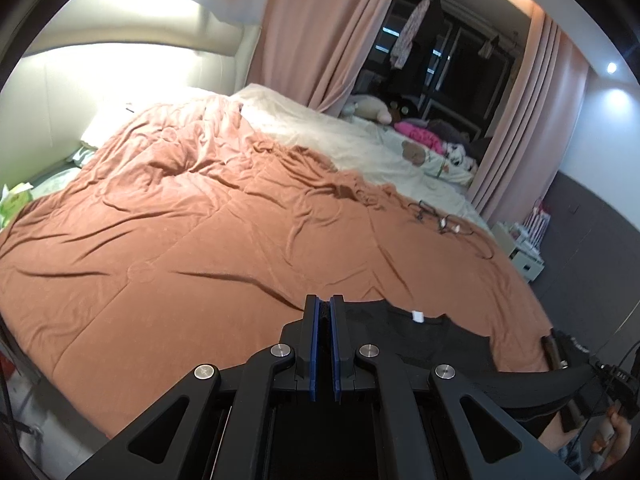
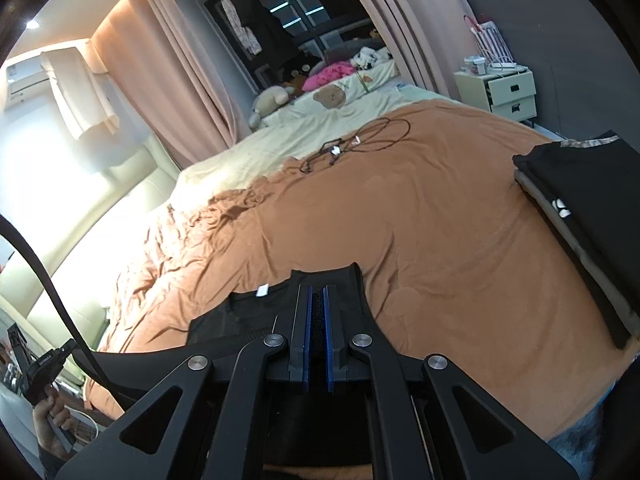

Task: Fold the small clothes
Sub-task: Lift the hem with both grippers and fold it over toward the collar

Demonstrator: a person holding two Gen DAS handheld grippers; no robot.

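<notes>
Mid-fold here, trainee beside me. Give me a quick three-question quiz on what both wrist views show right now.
1. True or false: the left hand-held gripper is shut on the black garment.
2. What lies on the orange blanket near its far edge?
A. a cable
B. a book
C. a shoe
3. What colour is the tag at the garment's collar?

Key:
1. True; the right hand-held gripper is shut on it too.
2. A, the cable.
3. White, the tag.

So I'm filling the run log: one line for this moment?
left gripper: shut on black garment | right gripper: shut on it | folded stack at right | cable on bed
</notes>
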